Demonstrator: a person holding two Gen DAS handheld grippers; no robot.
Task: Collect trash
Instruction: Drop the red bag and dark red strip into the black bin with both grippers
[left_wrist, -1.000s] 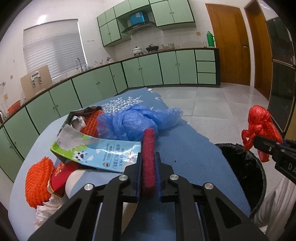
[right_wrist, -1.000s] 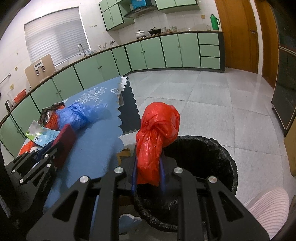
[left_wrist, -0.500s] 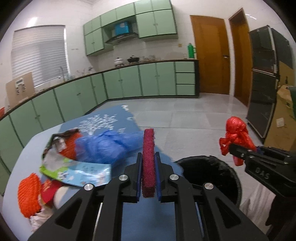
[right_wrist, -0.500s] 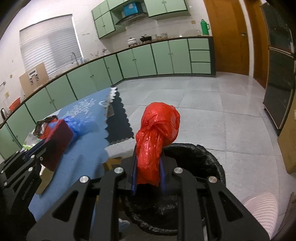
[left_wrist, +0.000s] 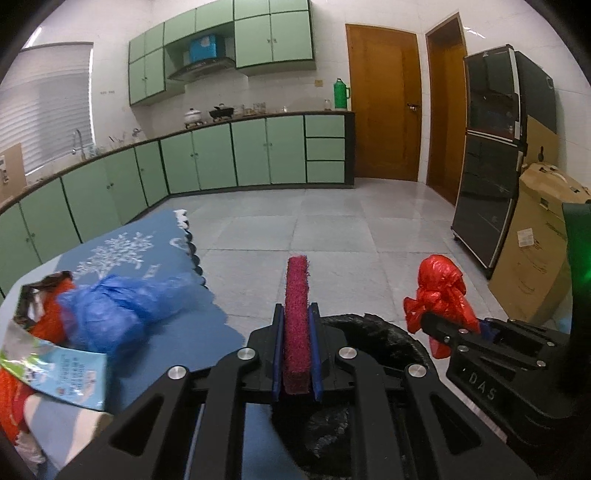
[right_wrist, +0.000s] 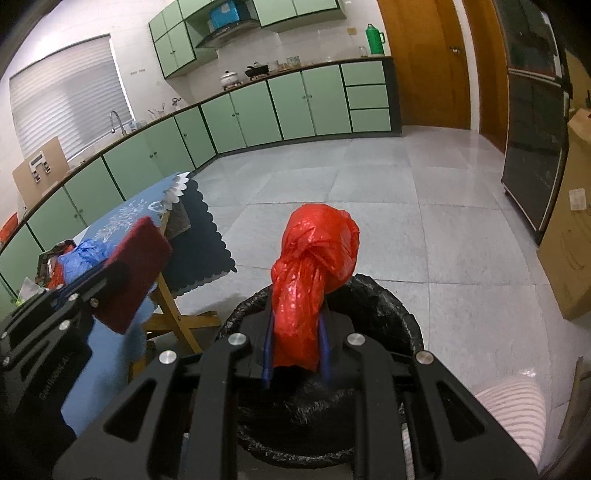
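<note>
My left gripper (left_wrist: 296, 332) is shut on a dark red scouring pad (left_wrist: 296, 317) and holds it above the near rim of the black-lined trash bin (left_wrist: 388, 336). The pad also shows in the right wrist view (right_wrist: 136, 269). My right gripper (right_wrist: 295, 332) is shut on a knotted red plastic bag (right_wrist: 310, 273) over the bin (right_wrist: 380, 314); the bag also shows in the left wrist view (left_wrist: 439, 291). On the blue tablecloth (left_wrist: 177, 332) lie a blue plastic bag (left_wrist: 122, 310), a printed carton (left_wrist: 62, 373) and orange net trash (left_wrist: 11, 398).
A wooden table leg (right_wrist: 173, 314) stands left of the bin. A cardboard box (left_wrist: 535, 251) and a black fridge (left_wrist: 495, 155) stand at the right. Green cabinets (left_wrist: 258, 155) line the far wall. Striped fabric (right_wrist: 513, 410) shows at the lower right.
My left gripper has moved right, off the table and over the bin, with the scouring pad. My right gripper has held the red bag over the bin throughout.
</note>
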